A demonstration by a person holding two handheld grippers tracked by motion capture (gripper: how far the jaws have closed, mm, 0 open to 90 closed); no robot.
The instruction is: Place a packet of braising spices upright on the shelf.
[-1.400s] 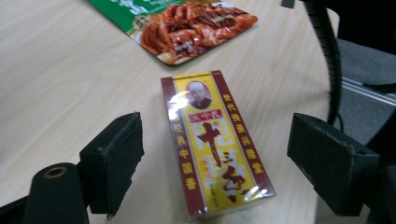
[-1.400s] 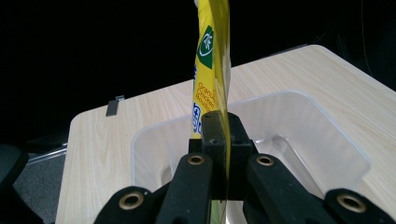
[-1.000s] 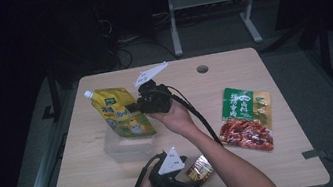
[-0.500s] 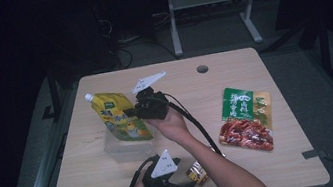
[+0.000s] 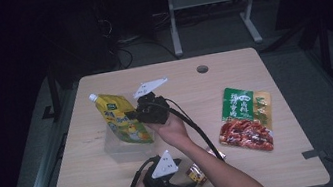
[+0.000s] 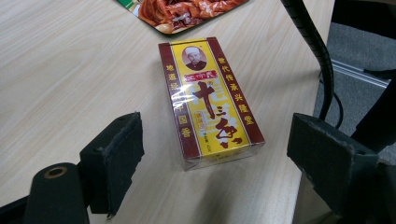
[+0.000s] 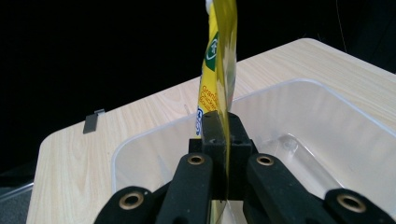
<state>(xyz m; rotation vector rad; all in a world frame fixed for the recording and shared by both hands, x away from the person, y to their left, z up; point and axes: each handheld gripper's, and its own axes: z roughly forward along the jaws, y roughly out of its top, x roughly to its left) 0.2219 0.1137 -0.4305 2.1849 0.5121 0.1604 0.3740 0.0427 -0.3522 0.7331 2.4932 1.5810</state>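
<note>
A yellow spouted pouch (image 5: pixel 119 118) hangs upright over a clear plastic bin (image 5: pixel 118 154) at the table's left. My right gripper (image 5: pixel 134 114) is shut on the pouch's edge. In the right gripper view the jaws (image 7: pixel 218 135) pinch the thin pouch (image 7: pixel 217 60) above the bin's hollow (image 7: pixel 303 126). Near the front edge my left gripper (image 5: pixel 188 178) stands open beside a small box (image 5: pixel 198 173). The left gripper view shows that yellow and maroon box (image 6: pixel 210 100) lying flat between the wide-apart jaws of my left gripper (image 6: pixel 219 163), with neither pad touching it.
A green and red snack packet (image 5: pixel 247 118) lies flat at the right of the table; its corner (image 6: pixel 182 11) reaches into the left gripper view. A black cable (image 6: pixel 317 51) runs along the table's front edge. A round hole (image 5: pixel 202 69) is at the back.
My right gripper has sunk a little with the pouch, closer to the bin. The left gripper has stayed by the box.
</note>
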